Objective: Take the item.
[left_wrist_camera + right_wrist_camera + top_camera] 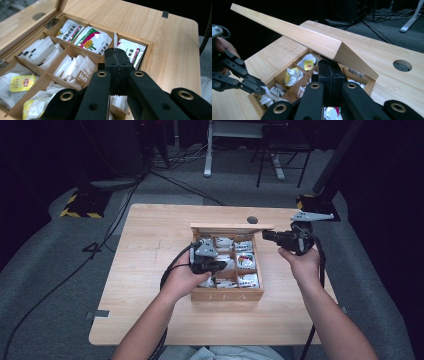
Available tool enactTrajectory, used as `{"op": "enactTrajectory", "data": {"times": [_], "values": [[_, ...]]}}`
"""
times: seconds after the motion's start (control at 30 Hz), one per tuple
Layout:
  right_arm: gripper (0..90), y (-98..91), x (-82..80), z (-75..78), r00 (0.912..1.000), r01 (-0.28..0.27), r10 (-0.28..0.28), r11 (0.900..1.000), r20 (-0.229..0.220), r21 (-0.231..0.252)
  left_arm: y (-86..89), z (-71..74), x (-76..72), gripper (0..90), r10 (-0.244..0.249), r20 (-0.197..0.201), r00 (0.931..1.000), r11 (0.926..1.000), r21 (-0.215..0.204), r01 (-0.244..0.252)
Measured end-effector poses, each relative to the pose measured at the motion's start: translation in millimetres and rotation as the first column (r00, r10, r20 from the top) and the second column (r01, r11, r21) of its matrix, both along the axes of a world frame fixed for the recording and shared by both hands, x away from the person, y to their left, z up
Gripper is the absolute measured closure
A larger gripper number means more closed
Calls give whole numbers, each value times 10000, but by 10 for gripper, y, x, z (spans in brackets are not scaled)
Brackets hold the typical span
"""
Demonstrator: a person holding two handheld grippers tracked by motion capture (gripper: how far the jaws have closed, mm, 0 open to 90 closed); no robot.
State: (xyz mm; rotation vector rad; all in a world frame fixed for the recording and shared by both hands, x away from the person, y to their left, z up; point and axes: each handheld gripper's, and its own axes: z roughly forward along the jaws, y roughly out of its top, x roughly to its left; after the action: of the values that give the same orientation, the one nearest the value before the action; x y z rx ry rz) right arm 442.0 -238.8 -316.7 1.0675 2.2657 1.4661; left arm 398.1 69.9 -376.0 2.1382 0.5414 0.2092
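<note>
Over the tea box [227,294], left tool [115,53] pinches a white sachet [115,40] — mostly hidden; right tool [329,65] closed.

A pale wooden table [150,270] with a round cable hole [252,220] carries an open, compartmented wooden tea box [227,295] near its middle.

Dark room, grey carpet floor [60,320], trailing cables [55,287], white desk frame [210,150]

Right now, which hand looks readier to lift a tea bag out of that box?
The left. Its tool hangs over the open box, jaws pinched on a thin white tea bag edge. The right tool sits off to the side by the raised lid, so it looks busy.
</note>
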Motion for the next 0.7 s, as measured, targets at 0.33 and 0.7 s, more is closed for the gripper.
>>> {"op": "enactTrajectory", "data": {"times": [0.33,0.7], "values": [[899,0,1,0,10000,18,-18,10000,9,10,164,137,-67,900,163,276,9995,9995,-260,-156],[899,-2,1,-3,10000,-2,2,10000,14,6,442,199,-110,900,660,492,9966,9968,-495,-635]]}}
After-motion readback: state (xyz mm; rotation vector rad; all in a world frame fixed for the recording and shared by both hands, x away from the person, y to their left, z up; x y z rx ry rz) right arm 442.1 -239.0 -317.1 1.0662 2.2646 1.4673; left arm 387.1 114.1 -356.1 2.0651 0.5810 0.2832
